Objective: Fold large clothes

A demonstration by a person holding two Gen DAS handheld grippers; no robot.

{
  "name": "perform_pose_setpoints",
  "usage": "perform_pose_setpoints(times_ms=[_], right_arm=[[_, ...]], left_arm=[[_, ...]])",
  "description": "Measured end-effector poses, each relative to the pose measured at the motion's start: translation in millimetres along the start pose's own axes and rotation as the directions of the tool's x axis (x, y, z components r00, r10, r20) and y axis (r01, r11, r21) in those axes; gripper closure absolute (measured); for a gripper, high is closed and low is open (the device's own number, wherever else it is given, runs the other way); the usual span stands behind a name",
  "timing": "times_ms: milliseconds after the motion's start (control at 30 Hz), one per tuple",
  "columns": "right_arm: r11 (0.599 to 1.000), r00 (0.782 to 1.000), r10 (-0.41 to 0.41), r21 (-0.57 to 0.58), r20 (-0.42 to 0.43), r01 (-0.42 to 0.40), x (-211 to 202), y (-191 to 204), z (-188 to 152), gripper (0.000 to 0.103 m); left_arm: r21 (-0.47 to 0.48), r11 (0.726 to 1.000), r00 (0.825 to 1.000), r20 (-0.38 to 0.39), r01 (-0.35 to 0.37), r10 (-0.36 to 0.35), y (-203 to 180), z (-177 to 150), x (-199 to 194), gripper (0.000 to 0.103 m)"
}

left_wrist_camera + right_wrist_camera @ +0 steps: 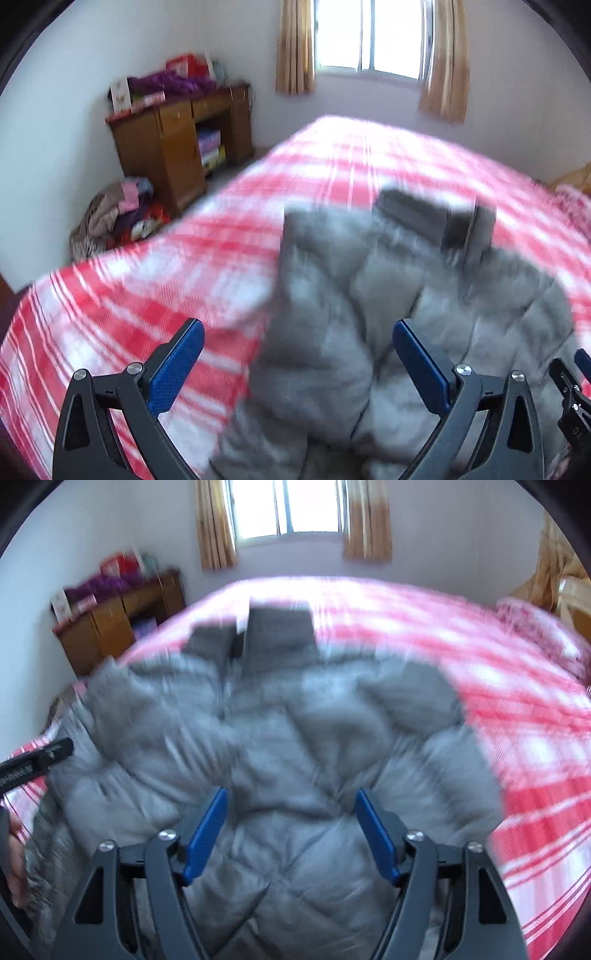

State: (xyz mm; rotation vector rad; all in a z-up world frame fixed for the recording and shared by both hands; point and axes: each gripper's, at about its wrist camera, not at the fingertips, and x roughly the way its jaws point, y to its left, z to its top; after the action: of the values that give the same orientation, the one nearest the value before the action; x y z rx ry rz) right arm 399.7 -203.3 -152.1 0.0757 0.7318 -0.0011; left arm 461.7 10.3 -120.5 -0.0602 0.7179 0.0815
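Observation:
A grey quilted puffer jacket [280, 731] lies spread on a bed with a red and white plaid sheet [524, 731], its dark collar [280, 635] towards the window. In the left wrist view the jacket [369, 295] fills the lower right. My left gripper [297, 326] is open and empty above the jacket's left edge and the sheet [140, 295]. My right gripper [291, 794] is open and empty above the jacket's lower middle. Both views are blurred. The right gripper's edge shows at the far right of the left wrist view [570, 398]; the left gripper shows at the left of the right wrist view [37, 762].
A wooden desk [177, 140] with purple and red items on top stands left of the bed against the wall. A heap of clothes [118, 218] lies on the floor beside it. A curtained window [373, 37] is behind the bed. A pink patterned pillow [532, 627] lies at the right.

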Motion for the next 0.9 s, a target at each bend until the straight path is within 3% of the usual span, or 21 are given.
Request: perform_pose_setpoints(times_ms=[133, 233, 367, 567, 900], right_arm=[[0.992, 0.988, -0.118, -0.023, 0.098, 0.120, 1, -22, 34, 0.014], [0.981, 0.977, -0.196, 0.013, 0.079, 0.196, 32, -51, 53, 0.014], [0.973, 0.973, -0.230, -0.020, 0.002, 0.230, 78, -72, 57, 0.014], [0.978, 0.973, -0.208, -0.038, -0.102, 0.205, 107, -82, 35, 0.012], [0.985, 0.975, -0.165, 0.016, -0.148, 0.169, 115, -91, 33, 0.008]], left_arm=[[-0.045, 0.998, 0.999, 0.000, -0.050, 0.051, -9, 28, 36, 0.001], [-0.035, 0.996, 0.996, -0.027, -0.082, 0.081, -20, 28, 72, 0.001], [0.034, 0.991, 0.987, -0.095, -0.128, 0.131, -36, 17, 121, 0.001], [0.048, 0.990, 0.980, -0.146, -0.131, 0.137, -37, 0, 148, 0.001], [0.015, 0.992, 0.980, -0.159, -0.122, 0.123, -32, -3, 154, 0.001]])
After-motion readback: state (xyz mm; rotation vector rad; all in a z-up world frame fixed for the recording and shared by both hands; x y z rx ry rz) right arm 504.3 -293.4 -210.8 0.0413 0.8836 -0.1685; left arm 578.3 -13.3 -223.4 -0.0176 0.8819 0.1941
